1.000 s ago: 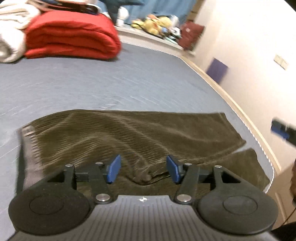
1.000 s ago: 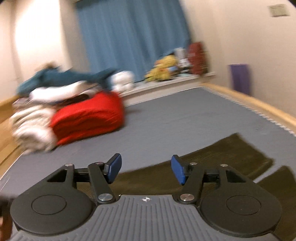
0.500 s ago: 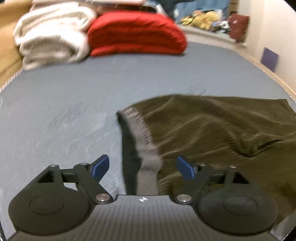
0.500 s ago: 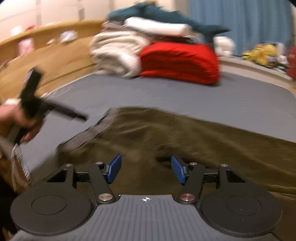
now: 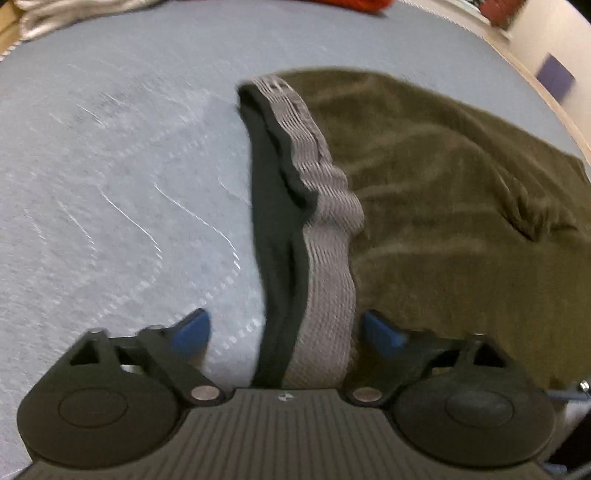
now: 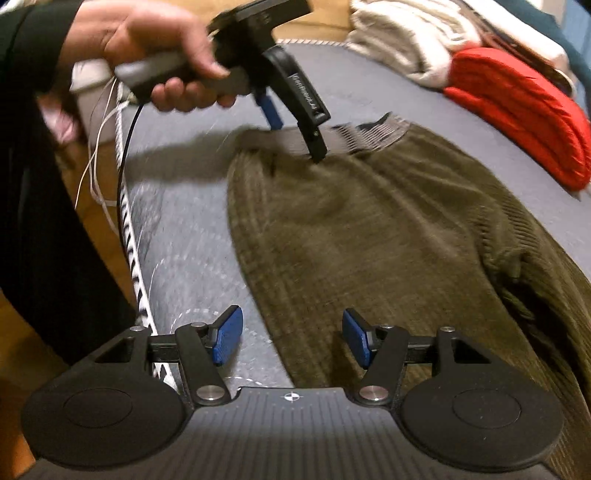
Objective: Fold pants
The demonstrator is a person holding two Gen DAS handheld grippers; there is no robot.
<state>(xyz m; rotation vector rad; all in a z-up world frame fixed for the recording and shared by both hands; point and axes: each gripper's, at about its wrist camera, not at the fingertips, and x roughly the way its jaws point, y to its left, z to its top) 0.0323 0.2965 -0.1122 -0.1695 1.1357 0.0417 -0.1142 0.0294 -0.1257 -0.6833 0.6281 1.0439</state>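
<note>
Olive corduroy pants [image 5: 443, 184] lie flat on the blue-grey bed [image 5: 110, 184], grey ribbed waistband [image 5: 325, 206] to the left. My left gripper [image 5: 286, 330] points steeply down with its jaws wide open, and the waistband runs between the blue pads, untouched. The right wrist view shows the same pants [image 6: 369, 229] and a hand [image 6: 147, 33] holding the left gripper [image 6: 295, 136] over the waistband [image 6: 369, 129]. My right gripper [image 6: 291, 339] stands open above the pants' near side edge, one pad over the sheet and one over the cloth.
A folded red blanket [image 6: 517, 107] and white bedding [image 6: 406, 37] are piled at the far end of the bed. The striped bed edge [image 6: 133, 251] runs close on the left, with wooden floor beyond. White cables [image 6: 96, 147] hang from the left gripper's handle.
Both grippers came down toward the pants. The left one swung over to the waistband and opened wider. The right one turned from facing the room to look down at the pants' edge.
</note>
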